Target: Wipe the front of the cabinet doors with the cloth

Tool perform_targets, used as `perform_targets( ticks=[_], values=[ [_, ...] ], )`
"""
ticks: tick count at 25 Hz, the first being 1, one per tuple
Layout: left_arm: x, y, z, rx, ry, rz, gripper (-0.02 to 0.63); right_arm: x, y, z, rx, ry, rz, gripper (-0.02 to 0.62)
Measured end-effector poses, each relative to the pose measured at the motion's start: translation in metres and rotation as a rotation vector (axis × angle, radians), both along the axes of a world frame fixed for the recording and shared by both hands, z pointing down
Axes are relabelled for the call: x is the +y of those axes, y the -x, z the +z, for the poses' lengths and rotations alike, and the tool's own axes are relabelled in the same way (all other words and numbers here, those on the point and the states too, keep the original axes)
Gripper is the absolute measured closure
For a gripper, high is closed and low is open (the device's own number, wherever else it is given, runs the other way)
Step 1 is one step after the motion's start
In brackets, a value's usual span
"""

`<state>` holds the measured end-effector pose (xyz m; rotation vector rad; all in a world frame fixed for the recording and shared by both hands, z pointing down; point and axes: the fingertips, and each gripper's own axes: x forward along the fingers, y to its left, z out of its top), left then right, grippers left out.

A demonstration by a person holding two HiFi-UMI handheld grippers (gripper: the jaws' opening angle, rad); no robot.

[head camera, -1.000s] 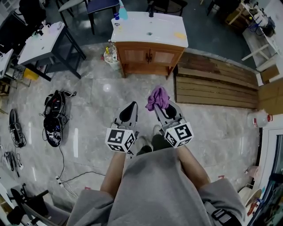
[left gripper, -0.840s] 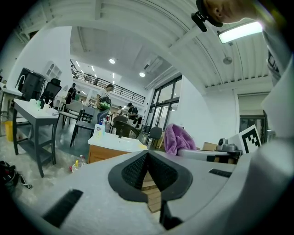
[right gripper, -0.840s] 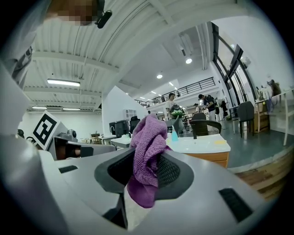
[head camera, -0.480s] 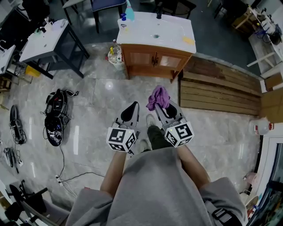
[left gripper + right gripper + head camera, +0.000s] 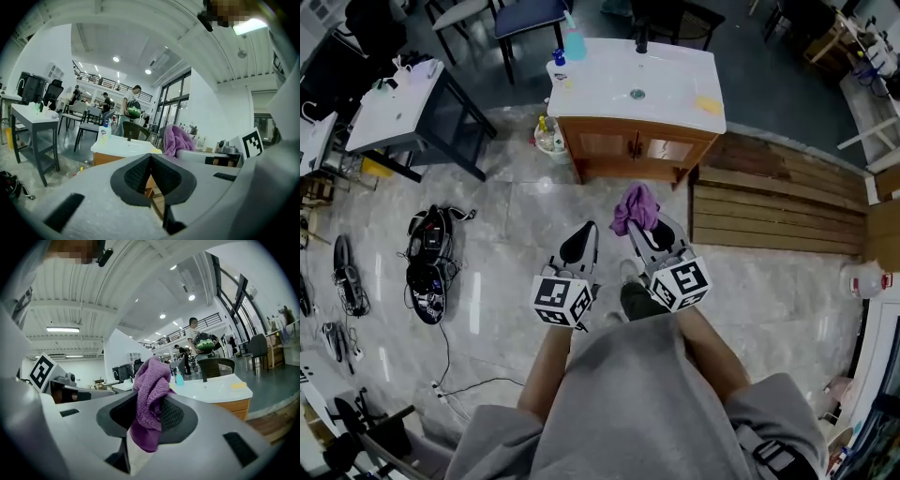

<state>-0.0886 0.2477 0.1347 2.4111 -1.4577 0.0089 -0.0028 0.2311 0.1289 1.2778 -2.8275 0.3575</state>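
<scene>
Large, bright workshop hall with a glossy pale stone floor [image 5: 516, 216], seen steeply from above. Ahead, well apart from the person, a wooden cabinet [image 5: 581, 164] under a white basin top [image 5: 609, 89]. Two cabinet doors [image 5: 637, 148] closed and facing this way, not yet touched.

Right gripper [image 5: 643, 223] clamped on a purple cloth [image 5: 635, 206], bunched up and poking past the jaw tips. Probably carried this way to arrive ready for wiping. Left gripper [image 5: 578, 240] pressed together with nothing between the jaws, held alongside, likely just idle.

Only bare floor between grippers and cabinet, apparently no obstacle on the direct line.

Off to the sides:
- slatted wooden platform [image 5: 769, 202] just right of the cabinet
- small bottles [image 5: 547, 136] on the floor at its left foot
- blue bottle [image 5: 574, 45] and yellow sponge [image 5: 708, 104] on the top
- dark-framed table [image 5: 394, 94] and tangled cables [image 5: 427, 267] further left
</scene>
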Motion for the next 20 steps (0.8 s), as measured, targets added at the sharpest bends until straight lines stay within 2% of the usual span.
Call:
perform_targets(
  ticks=[9, 20],
  values=[
    [-0.074, -0.012, 0.013, -0.035, 0.048, -0.026, 0.597, -0.077, -0.011, 0.017, -0.028, 0.049, -0.017, 0.486],
    [-0.133, -0.017, 0.023, -0.091, 0.094, -0.009, 0.597, -0.131, -0.006, 0.031, -0.085, 0.107, -0.015, 0.486]
  ],
)
